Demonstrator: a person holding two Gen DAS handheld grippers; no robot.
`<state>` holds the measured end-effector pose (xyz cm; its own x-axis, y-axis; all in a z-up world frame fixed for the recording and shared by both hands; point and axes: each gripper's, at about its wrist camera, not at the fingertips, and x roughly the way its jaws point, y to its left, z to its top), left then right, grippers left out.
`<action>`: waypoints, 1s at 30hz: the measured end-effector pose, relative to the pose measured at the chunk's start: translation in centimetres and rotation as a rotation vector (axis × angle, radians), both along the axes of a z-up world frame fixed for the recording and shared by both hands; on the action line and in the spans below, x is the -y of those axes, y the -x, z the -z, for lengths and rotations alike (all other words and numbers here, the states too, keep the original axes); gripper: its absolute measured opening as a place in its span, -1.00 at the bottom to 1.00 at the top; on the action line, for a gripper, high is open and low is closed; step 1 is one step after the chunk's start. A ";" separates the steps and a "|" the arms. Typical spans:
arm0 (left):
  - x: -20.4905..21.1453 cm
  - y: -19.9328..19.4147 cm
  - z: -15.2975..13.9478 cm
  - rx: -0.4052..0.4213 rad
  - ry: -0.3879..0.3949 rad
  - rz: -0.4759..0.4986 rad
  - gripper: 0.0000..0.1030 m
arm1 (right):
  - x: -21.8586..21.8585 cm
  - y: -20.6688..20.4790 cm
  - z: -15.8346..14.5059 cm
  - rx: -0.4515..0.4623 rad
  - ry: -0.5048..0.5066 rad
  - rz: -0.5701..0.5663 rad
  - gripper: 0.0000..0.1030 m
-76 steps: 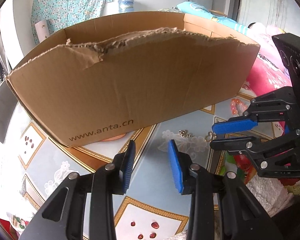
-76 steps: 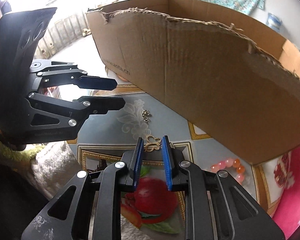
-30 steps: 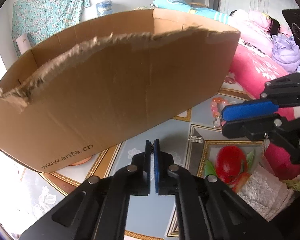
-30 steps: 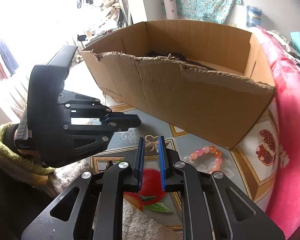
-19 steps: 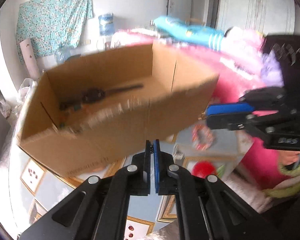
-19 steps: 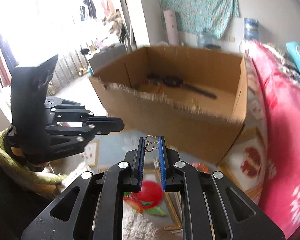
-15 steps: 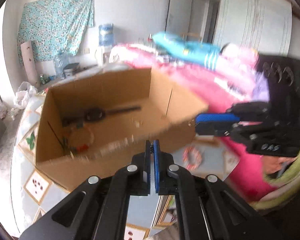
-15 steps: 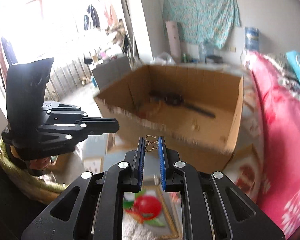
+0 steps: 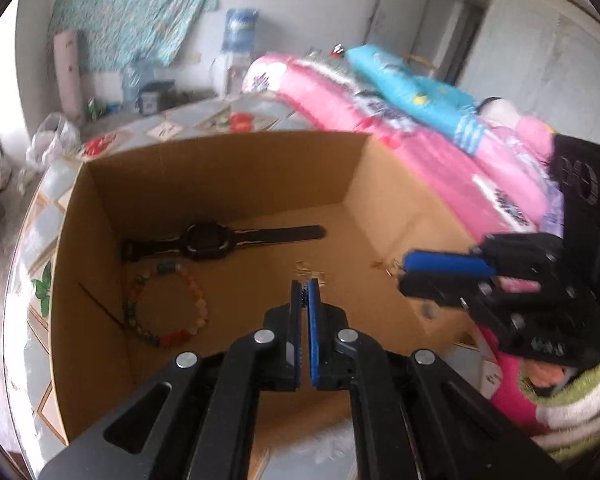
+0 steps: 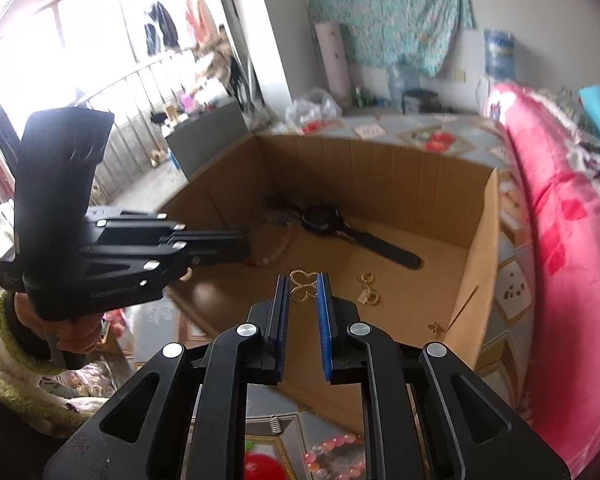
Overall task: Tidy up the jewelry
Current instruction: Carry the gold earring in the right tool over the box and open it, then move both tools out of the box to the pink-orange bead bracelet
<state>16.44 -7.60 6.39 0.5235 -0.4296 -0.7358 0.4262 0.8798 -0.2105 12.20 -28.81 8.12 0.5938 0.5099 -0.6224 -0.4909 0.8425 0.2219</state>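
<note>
Left gripper (image 9: 304, 294), pads pressed together on something small and dark, hangs over the cardboard box (image 9: 228, 168), right of the bead bracelet (image 9: 164, 304) and watch (image 9: 208, 240). Right gripper (image 10: 303, 294) pinches a gold butterfly piece (image 10: 302, 286) above the box floor; release low, clear of the gold earrings (image 10: 367, 292).

Matt brown corrugated cardboard box (image 9: 228, 184), ribbed on the inner walls. Black wristwatch (image 9: 208, 240) with matt rubbery strap. Glossy bead bracelet (image 9: 168, 308). Shiny gold-coloured metal ornament (image 10: 302, 286) between blue ribbed pads (image 10: 323, 312). Black matt plastic gripper arms with bright metal pins. Fluffy cloth sleeve (image 10: 4, 364). Glossy patterned tablecloth (image 9: 28, 240).
</note>
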 end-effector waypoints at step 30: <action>-3.4 -0.6 -2.2 0.041 0.123 -0.134 0.02 | 4.4 1.7 -2.7 0.048 -0.158 0.168 -0.36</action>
<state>16.99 -4.23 8.60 0.6103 -0.4396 -0.6590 0.3174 0.8979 -0.3051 10.50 -33.23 10.82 0.7055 0.4901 -0.5119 -0.3599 0.8700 0.3369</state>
